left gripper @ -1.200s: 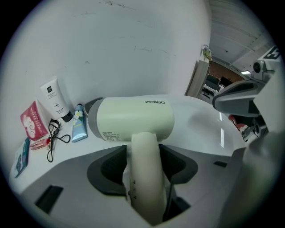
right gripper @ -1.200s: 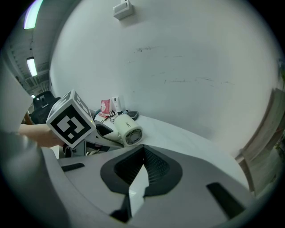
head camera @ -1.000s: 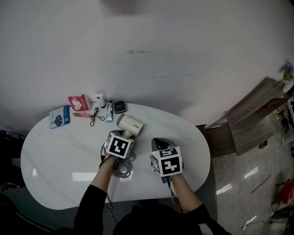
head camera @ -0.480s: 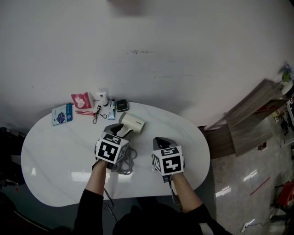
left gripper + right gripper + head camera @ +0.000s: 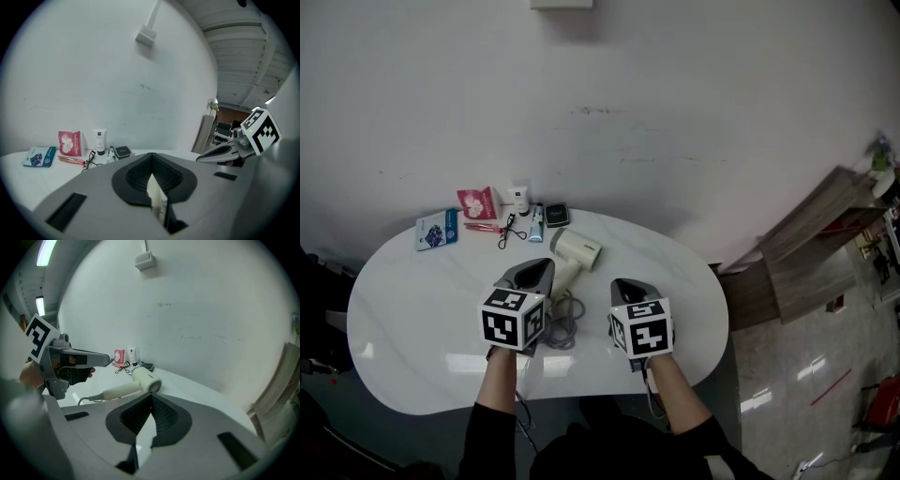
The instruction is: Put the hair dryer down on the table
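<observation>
Lying just beyond the left tool point(image 5: 542, 266), the hair dryer point(image 5: 577, 250) seems apart.

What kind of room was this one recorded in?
Likely a staged vanity setup indoors: white oval table against a bare wall, a hair dryer and toiletries on it, glossy floor beside.

We are logging the table point(image 5: 412, 319) as glossy white and smooth, mirroring the lights. We are reading the dryer point(image 5: 575, 253) as smooth cream plastic with a soft sheen, and its cord point(image 5: 555, 330) as dull grey and rubbery-looking. We are recording the left gripper point(image 5: 542, 266) and right gripper point(image 5: 619, 284) as matt grey plastic with black ribbed pads point(image 5: 164, 416). We are seeing the wall point(image 5: 675, 112) as matt white and scuffed, the floor point(image 5: 825, 356) as glossy tile, and the boards point(image 5: 806, 253) as matt wood.
</observation>
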